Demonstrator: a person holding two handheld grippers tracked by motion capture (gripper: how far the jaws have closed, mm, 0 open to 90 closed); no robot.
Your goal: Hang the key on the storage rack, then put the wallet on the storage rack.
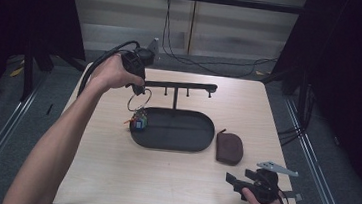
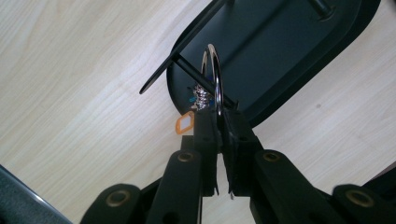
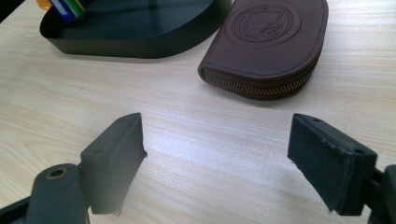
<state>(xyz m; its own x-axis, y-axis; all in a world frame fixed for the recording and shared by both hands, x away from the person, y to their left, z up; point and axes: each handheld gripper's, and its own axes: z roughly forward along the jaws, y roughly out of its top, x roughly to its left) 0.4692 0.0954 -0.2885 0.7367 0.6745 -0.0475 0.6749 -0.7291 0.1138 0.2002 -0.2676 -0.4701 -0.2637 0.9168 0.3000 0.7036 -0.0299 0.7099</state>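
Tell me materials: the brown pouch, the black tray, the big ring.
Brown pouch: looks like leather or faux leather, matte, embossed round emblem, metal zipper along the edge. Black tray: probably painted metal, smooth satin sheen with faint reflections. Ring: shiny silver metal, bright highlights, held in the left gripper.

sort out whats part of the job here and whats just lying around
In the job: left gripper, shut on the key ring; the colourful keychain hanging from it; black hook stand with tray.

Lying about, as far as I can judge: brown zip pouch; right gripper, open, idle.
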